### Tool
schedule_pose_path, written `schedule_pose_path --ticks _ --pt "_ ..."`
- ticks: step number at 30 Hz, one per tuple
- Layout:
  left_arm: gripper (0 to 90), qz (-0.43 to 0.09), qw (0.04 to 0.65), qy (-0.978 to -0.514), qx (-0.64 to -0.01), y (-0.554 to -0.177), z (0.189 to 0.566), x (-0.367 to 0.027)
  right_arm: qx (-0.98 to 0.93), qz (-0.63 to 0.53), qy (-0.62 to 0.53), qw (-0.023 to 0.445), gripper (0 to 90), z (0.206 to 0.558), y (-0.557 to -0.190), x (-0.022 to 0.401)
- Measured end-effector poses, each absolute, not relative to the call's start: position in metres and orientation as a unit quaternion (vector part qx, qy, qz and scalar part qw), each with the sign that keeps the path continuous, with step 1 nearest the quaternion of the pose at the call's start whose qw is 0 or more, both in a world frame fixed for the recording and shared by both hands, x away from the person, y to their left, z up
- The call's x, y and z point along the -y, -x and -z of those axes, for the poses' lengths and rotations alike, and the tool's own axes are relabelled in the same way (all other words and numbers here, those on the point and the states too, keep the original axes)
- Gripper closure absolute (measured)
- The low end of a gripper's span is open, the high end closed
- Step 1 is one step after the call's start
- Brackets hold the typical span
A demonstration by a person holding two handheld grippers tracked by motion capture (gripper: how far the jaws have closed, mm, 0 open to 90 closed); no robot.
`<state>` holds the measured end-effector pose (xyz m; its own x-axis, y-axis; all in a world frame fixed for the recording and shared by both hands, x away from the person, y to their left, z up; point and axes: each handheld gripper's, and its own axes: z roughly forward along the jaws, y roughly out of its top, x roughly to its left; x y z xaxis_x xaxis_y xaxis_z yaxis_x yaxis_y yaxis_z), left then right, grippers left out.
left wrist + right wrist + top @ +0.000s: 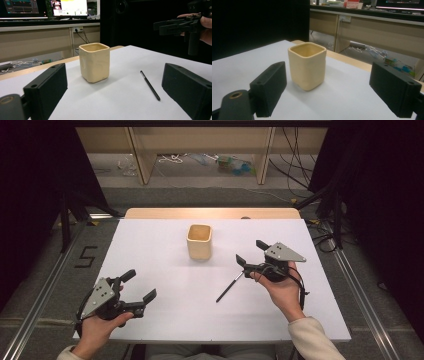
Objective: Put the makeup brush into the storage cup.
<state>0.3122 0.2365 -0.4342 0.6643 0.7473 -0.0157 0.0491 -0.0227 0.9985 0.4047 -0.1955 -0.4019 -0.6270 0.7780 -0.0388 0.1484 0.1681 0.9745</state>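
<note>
A cream square cup [200,241] stands upright at the middle of the white table [160,250]. A thin black pen [230,287] lies flat in front of it, to the right. My left gripper [140,285] hovers at the near left, open and empty, well short of the cup. My right gripper [251,252] is open and empty to the right of the cup, just above the pen's far end. In the left gripper view the cup [95,62] and pen [150,85] lie ahead of the spread jaws, with the right gripper [175,25] farther off. The right gripper view has the cup [307,65] ahead.
A wooden strip [210,213] runs along the table's far edge. Beyond it are wooden legs, cables and litter on the floor [230,165]. Dark curtains stand on both sides. Monitors [67,7] glow behind a bench.
</note>
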Motion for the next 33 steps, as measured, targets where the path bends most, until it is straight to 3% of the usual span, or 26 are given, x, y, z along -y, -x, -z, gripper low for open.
schedule_pose_path --ticks 33 --pt "6.1 -0.278 0.631 -0.660 -0.298 -0.312 0.434 -0.237 -0.718 -0.552 -0.325 0.273 15.6 0.406 -0.437 0.158"
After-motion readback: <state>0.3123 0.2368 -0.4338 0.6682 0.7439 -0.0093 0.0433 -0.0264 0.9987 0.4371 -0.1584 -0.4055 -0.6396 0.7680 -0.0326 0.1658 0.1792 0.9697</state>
